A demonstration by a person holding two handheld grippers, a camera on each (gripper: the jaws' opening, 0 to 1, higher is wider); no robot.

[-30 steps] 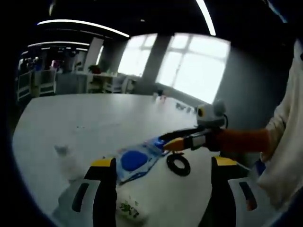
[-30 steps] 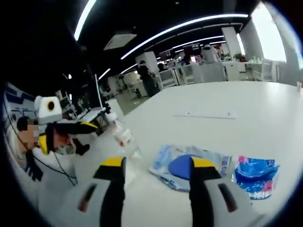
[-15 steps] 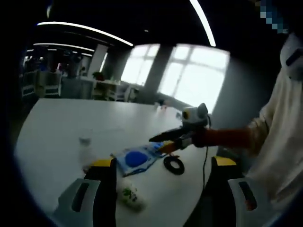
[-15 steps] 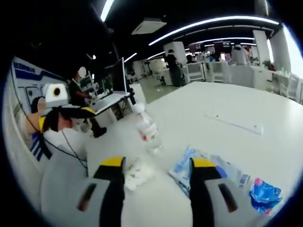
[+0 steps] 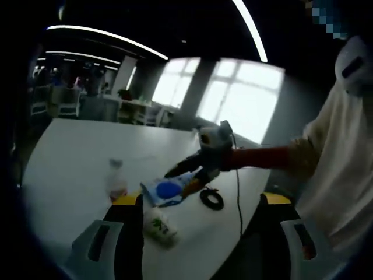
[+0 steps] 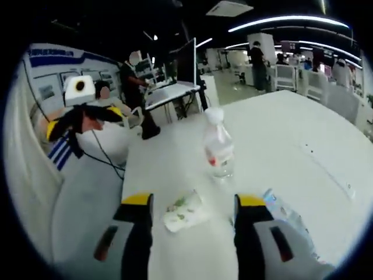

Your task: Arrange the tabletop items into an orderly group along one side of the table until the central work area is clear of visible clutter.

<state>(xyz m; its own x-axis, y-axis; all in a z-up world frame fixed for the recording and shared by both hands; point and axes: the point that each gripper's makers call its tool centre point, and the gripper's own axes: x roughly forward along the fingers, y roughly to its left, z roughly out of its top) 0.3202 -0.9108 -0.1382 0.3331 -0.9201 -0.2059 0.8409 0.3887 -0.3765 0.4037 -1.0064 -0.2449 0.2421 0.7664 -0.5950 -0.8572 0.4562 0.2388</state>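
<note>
**While Both Claws Gape, Clutter Sits Mid-Counter**

Seen in the left gripper view, a clear water bottle (image 5: 116,182) stands upright on the white counter (image 5: 64,157). Just right of it lie a crumpled white wrapper (image 5: 159,224), a blue-printed packet (image 5: 168,191) and a black ring (image 5: 212,199). The right claw (image 5: 182,174) hovers over the packet, jaws apart and holding nothing. The left claw (image 5: 201,233) stands wide and empty. A person's pale sleeve (image 5: 332,169) fills the right edge.
</note>
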